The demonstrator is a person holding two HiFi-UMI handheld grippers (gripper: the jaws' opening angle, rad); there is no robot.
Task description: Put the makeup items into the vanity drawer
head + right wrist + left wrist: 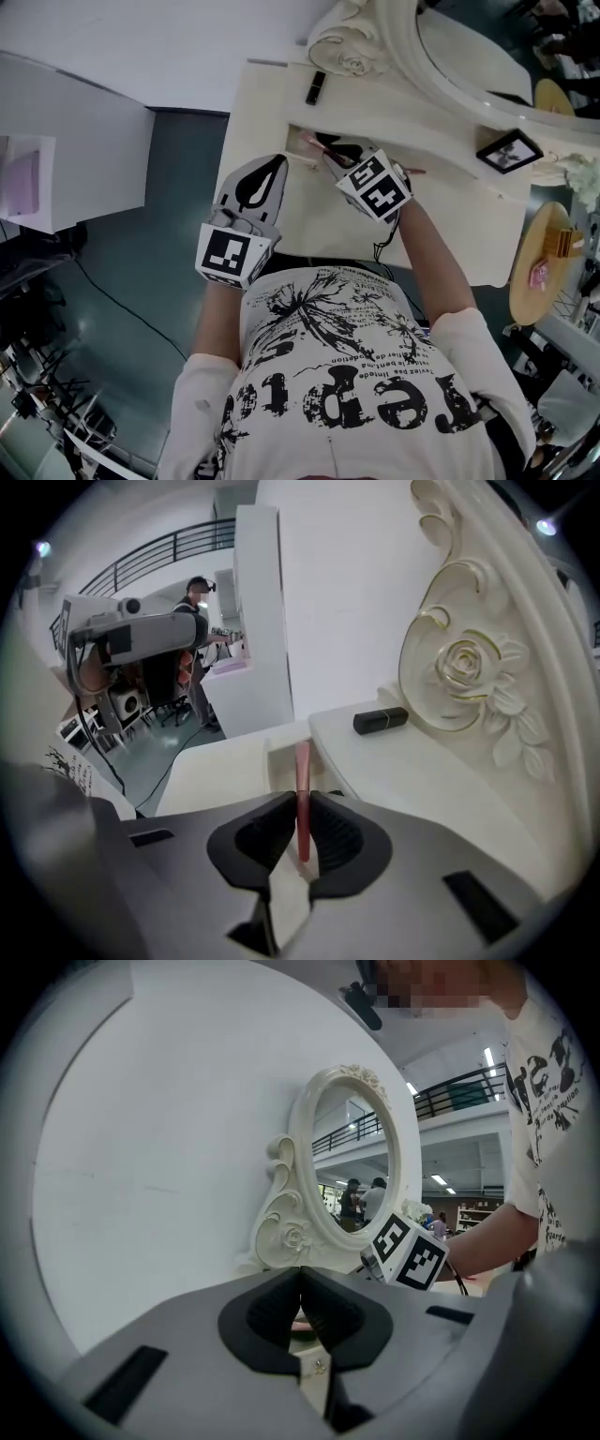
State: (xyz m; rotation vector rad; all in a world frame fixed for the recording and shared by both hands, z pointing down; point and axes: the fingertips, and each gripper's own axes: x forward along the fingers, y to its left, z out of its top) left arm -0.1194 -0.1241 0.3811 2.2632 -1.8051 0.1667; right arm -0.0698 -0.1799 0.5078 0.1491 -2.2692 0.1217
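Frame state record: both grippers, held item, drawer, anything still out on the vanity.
left gripper: shut, empty
right gripper: shut on pink stick
pink stick: tip points toward the drawer
drawer: open
lipstick tube: black, lying on vanity top beside mirror base, not yet in drawer

Can't see inside the drawer [441, 159] behind the right tongs [330, 150], nor the whole mirror [464, 42] past the top edge.
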